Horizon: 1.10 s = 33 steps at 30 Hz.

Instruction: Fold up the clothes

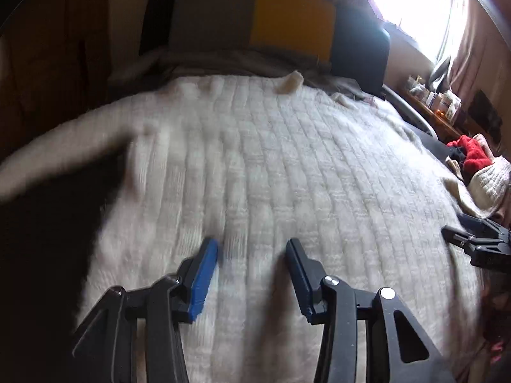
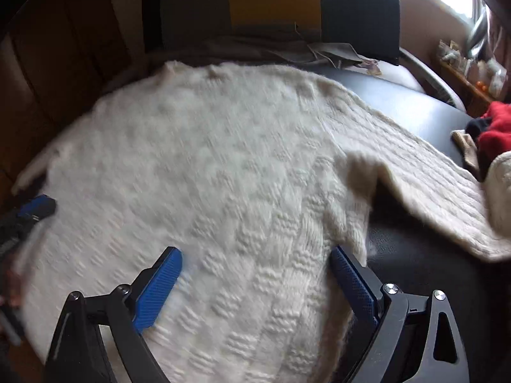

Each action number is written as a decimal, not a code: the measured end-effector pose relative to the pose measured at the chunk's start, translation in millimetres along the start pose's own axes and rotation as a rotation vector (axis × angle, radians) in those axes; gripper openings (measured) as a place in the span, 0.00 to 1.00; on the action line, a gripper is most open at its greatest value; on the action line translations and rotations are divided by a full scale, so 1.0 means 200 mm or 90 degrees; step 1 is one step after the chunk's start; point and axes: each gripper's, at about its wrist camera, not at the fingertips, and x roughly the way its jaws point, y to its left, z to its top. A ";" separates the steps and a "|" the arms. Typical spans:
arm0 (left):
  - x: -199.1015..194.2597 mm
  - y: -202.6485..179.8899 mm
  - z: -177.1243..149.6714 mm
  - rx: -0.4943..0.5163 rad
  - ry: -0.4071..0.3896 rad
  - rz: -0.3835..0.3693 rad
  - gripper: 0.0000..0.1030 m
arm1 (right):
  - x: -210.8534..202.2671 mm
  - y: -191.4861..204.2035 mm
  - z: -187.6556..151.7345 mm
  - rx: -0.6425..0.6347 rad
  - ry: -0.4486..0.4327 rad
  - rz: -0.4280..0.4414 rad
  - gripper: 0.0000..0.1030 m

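Hovering over cream knit sweater [image 1: 255, 166] spread flat on black surface [image 2: 415, 102], left gripper [image 1: 252, 247] and right gripper [image 2: 255, 255] both gaping, gripping nothing.

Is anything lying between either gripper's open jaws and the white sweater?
Nothing visible does. The left gripper and right gripper both hang open directly over the white knit sweater, with only bare knit between the jaws.

Right gripper [image 2: 255, 255] jaws spread over a cream knit sweater [image 2: 207, 166], apparently without gripping it.
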 end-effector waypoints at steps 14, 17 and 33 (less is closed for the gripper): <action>-0.04 0.03 -0.01 -0.044 0.007 -0.011 0.45 | -0.28 -0.22 -0.03 0.083 -0.041 0.020 1.00; -0.03 0.02 -0.03 -0.031 -0.001 -0.004 0.46 | -0.55 -0.48 -0.06 0.160 -0.117 -0.046 1.00; -0.01 -0.06 -0.03 0.001 0.003 0.046 0.53 | -0.70 -1.57 0.01 0.412 -0.272 -0.107 0.54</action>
